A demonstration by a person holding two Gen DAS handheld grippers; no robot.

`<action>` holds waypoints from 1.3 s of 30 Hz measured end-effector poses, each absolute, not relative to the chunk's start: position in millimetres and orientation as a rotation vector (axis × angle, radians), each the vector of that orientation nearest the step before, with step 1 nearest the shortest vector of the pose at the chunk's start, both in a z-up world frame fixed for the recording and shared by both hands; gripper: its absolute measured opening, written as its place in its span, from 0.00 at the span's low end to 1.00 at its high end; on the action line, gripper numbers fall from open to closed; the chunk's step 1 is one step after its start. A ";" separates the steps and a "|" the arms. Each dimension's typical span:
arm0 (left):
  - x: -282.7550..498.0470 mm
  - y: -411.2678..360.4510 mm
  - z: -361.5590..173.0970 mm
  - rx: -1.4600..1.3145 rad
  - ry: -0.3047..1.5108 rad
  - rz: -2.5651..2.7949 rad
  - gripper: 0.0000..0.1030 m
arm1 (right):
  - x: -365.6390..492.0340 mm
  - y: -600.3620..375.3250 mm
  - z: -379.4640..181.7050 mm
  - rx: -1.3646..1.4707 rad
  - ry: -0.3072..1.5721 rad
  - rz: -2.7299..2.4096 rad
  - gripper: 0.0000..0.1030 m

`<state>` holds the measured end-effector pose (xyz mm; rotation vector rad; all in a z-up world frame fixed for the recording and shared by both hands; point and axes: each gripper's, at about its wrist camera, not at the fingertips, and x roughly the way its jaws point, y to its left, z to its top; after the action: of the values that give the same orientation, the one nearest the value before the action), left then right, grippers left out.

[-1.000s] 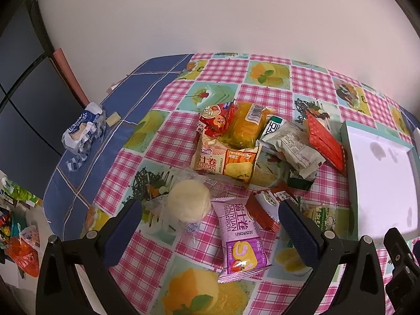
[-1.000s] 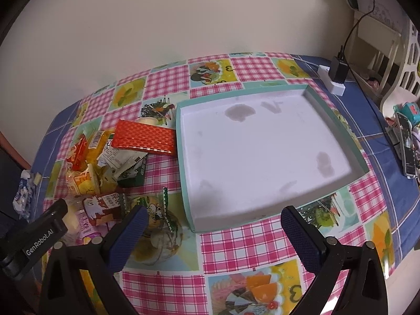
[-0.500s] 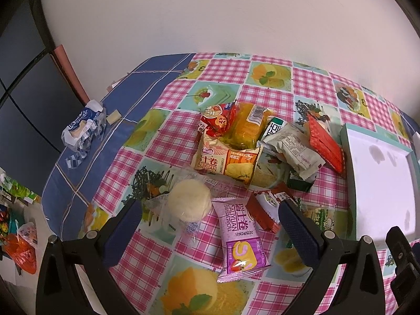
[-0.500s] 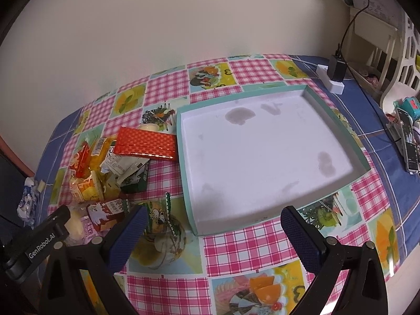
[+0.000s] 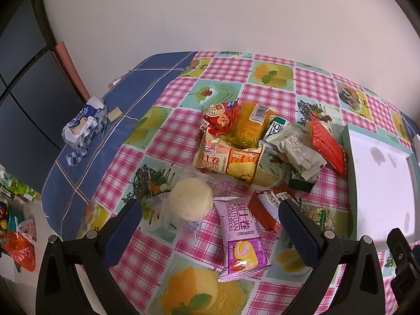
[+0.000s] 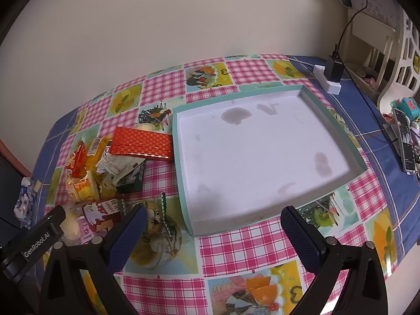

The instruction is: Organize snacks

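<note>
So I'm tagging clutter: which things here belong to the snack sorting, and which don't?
Job: snack pile, purple Swiss roll pack, round white bun, red box, teal tray.
Lying about: power strip, phone, crumpled blue wrapper.

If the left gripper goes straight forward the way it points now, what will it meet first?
Probably the purple Swiss roll packet, lying on the table between the open fingers of the left gripper, with the round white bun just beside it. Depth is uncertain.

Pink-checked, fruit-pictured cloth on the table; teal-rimmed white cardboard tray; shiny red dotted foil packet; lilac plastic Swiss-roll wrapper.
</note>
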<state>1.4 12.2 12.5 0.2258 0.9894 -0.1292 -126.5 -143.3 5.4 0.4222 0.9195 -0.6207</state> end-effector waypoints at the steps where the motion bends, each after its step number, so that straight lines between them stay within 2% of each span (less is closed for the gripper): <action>1: 1.6 12.4 12.2 0.225 0.991 -0.129 1.00 | -126.4 -143.1 5.1 0.421 0.921 -0.620 1.00; 17: 8.4 19.6 -0.4 0.163 1.077 -0.134 1.00 | -118.0 -134.5 -4.8 0.382 0.983 -0.583 1.00; 39: 32.2 40.7 -55.7 -0.027 1.349 -0.094 1.00 | -77.6 -122.9 -47.5 0.520 1.113 -0.363 1.00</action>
<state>32.2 40.7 -55.7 -0.0268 1.3489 -0.0944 -77.6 -122.9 -47.5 0.5200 1.1129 -0.3631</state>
